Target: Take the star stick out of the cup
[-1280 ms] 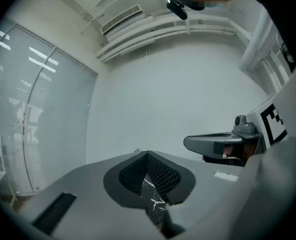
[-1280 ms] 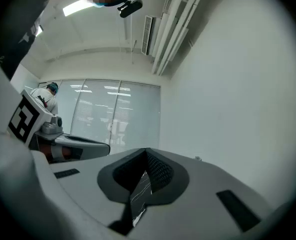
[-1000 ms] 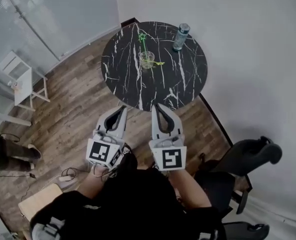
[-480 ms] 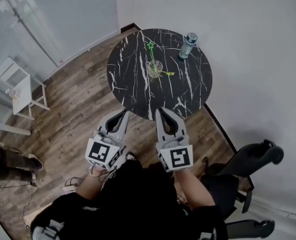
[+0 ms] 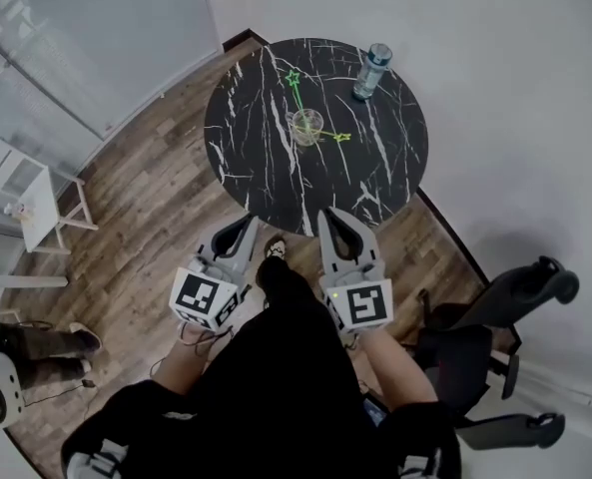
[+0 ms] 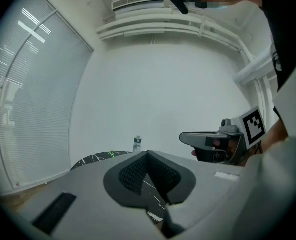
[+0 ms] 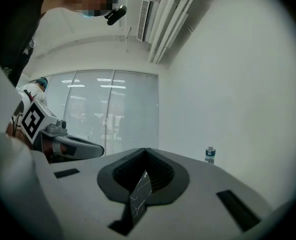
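Note:
A clear cup [image 5: 307, 126] stands near the middle of the round black marble table [image 5: 266, 173]. A green star stick [image 5: 294, 80] leans out of it toward the far side, and a yellow star stick [image 5: 341, 138] leans out to the right. My left gripper [image 5: 248, 221] and right gripper [image 5: 333, 215] hover side by side off the table's near edge, well short of the cup. Both are shut with nothing in them. In the left gripper view the shut jaws [image 6: 148, 154] point at the distant table [image 6: 95, 159]; the green star [image 6: 111, 154] is a speck.
A water bottle [image 5: 370, 72] stands at the table's far right, also in the right gripper view [image 7: 210, 154]. A black office chair [image 5: 505, 307] is at my right, a white side stand [image 5: 26, 203] at the left, walls behind the table. A shoe [image 5: 274, 248] steps between the grippers.
The person has stepped forward, a leg now showing between the grippers. The grippers stay shut and low in front of the body, slightly nearer the table edge.

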